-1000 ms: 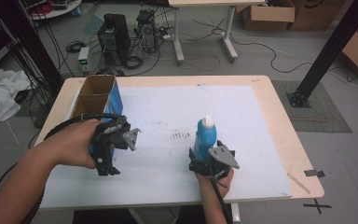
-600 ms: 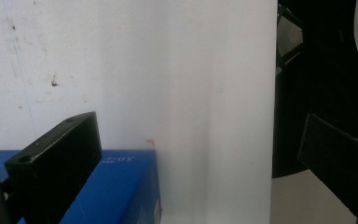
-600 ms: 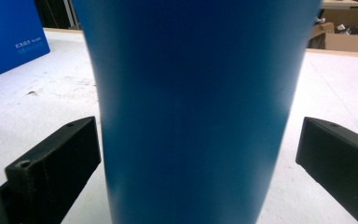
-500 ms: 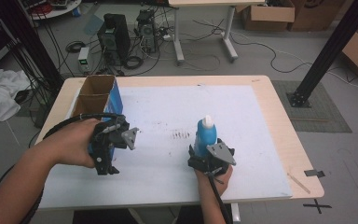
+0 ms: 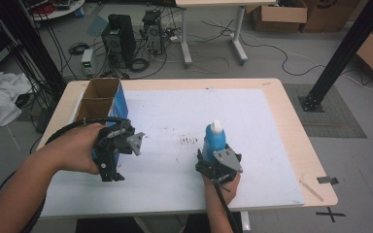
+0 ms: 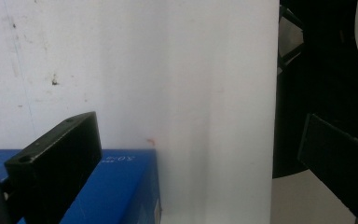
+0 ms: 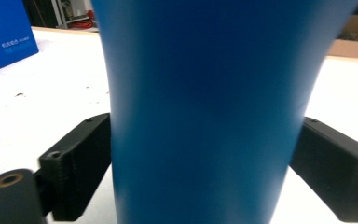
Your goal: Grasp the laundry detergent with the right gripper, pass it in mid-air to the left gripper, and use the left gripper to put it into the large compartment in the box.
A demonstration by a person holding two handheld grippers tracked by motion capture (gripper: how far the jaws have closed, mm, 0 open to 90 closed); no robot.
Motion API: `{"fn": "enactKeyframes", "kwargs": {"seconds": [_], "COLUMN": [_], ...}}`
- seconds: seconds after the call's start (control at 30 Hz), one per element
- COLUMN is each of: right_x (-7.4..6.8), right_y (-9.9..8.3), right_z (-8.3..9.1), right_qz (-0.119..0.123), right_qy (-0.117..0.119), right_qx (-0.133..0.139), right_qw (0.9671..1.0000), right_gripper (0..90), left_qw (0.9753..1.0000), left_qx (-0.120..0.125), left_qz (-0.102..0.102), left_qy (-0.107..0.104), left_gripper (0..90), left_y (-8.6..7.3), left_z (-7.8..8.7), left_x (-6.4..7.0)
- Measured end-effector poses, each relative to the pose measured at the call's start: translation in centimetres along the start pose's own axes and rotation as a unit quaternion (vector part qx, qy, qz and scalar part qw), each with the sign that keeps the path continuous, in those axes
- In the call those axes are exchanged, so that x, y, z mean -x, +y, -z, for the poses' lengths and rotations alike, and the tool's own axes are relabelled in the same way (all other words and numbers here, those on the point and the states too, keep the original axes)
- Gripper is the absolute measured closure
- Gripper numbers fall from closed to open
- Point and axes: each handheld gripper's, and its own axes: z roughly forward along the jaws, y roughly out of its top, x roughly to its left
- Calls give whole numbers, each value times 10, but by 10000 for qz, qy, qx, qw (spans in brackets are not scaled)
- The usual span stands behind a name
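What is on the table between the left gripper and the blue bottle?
Nothing solid: in the high view, bare white sheet with a small patch of dark smudges separates the left gripper from the blue bottle.

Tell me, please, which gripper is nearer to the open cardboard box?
Left. The left gripper sits just in front of the cardboard box; the right gripper is farther right, its jaws around the blue bottle.

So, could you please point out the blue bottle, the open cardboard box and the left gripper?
Blue bottle (image 5: 211, 142), high view, on its body.
Open cardboard box (image 5: 118, 100), high view, on its blue side.
Left gripper (image 5: 112, 174), high view, between its jaws' tips.
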Motion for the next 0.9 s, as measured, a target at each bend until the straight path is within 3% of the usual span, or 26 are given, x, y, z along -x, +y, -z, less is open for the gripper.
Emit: {"fn": "enactKeyframes", "kwargs": {"seconds": [0.9], "right_x": [-1], "right_y": [0], "right_z": [2], "right_qz": [-37], "right_qy": [-85], "right_qx": [-7], "right_qw": [10000], "right_gripper": [298], "left_qw": [10000], "left_qx": [0], "left_qz": [12], "left_qy": [2], "left_gripper": [1], "left_y": [0], "left_z": [0], "left_x": [0]}}
